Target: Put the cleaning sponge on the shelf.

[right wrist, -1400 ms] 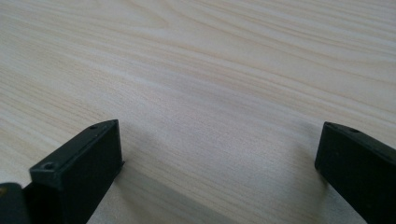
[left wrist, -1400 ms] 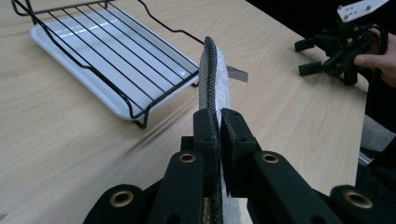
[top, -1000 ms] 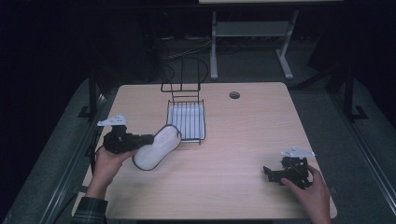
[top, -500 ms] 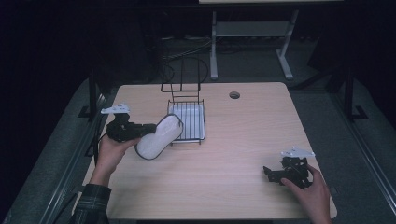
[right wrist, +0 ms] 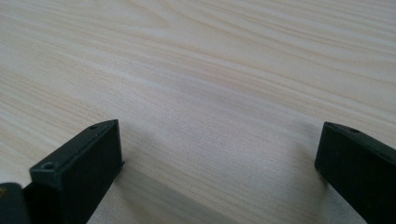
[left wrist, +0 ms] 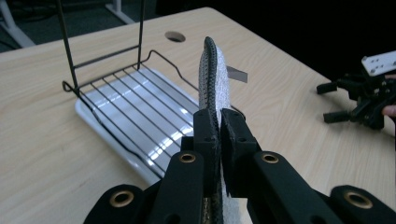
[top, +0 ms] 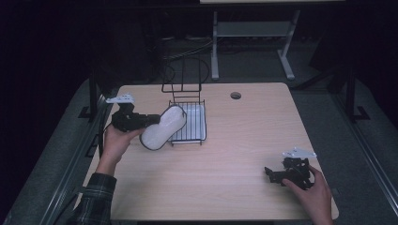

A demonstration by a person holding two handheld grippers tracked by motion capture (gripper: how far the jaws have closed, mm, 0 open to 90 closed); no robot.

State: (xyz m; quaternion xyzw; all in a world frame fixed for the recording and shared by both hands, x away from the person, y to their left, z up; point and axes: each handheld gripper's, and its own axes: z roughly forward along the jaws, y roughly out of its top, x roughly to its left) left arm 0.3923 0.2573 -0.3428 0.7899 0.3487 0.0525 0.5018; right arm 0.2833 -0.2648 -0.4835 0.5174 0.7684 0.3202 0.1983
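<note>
From the high view, the left gripper point(top: 151, 120) is clamping a white insole point(top: 163, 127) above the table point(top: 234, 140), long axis pointing far-right over the wire rack point(top: 188, 123). In the left gripper view, the insole point(left wrist: 214, 77) is standing on edge between shut jaws. In the right gripper view, the right gripper point(right wrist: 215, 172) is resting with jaws wide apart.

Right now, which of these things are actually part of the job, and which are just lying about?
In use:
- left gripper, shut on the white oval plate, held on edge
- wire dish rack with its white drip tray, just beside the plate

Lying about:
- right gripper, open, low over the table
- cable hole
- metal stand behind the table
</note>
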